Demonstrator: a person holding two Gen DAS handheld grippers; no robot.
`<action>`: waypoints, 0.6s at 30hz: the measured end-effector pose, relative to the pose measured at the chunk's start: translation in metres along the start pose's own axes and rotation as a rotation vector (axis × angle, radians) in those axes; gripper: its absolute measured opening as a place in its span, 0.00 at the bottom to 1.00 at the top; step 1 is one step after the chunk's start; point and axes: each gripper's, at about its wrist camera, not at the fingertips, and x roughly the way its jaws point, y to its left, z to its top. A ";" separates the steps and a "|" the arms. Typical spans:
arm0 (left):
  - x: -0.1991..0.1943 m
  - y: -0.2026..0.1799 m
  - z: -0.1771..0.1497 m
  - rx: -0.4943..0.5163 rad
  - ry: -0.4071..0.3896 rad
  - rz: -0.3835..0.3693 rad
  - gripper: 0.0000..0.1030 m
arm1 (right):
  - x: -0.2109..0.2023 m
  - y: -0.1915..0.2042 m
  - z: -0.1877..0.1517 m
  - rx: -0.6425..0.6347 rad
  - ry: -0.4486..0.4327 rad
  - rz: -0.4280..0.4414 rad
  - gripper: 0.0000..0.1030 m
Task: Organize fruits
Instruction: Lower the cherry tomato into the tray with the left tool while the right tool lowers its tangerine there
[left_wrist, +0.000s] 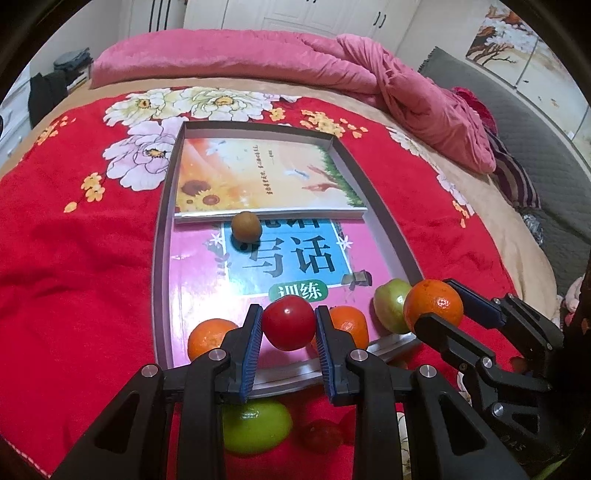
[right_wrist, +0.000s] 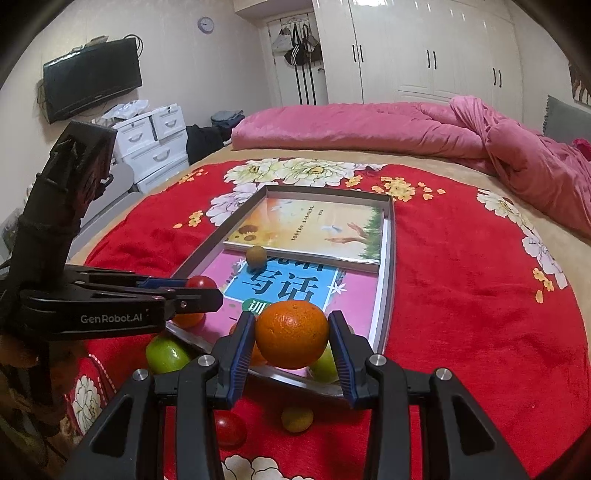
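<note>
Red floral blanket (left_wrist: 74, 295) on bed, left gripper (left_wrist: 289, 328) clamping tomato (left_wrist: 289, 323), right gripper (right_wrist: 291, 338) clamping orange (right_wrist: 291, 334), white wardrobe (right_wrist: 424, 51) behind

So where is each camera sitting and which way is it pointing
Left wrist: on the left gripper, facing along its fingers over the tray; red fruit clamped, right gripper at the frame's right.
Right wrist: on the right gripper, facing the tray from its near corner; orange clamped, left gripper at the frame's left.
Shared: tray, both held fruits, brown fruit.
</note>
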 end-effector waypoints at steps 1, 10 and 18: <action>0.002 0.000 -0.001 0.001 0.004 0.004 0.28 | 0.000 0.000 0.000 0.000 0.001 0.001 0.40; 0.011 -0.001 -0.006 0.011 0.028 0.010 0.28 | 0.003 0.002 -0.001 -0.008 0.004 0.001 0.40; 0.015 0.001 -0.007 0.013 0.033 0.014 0.28 | 0.004 0.003 -0.001 -0.011 0.007 0.000 0.40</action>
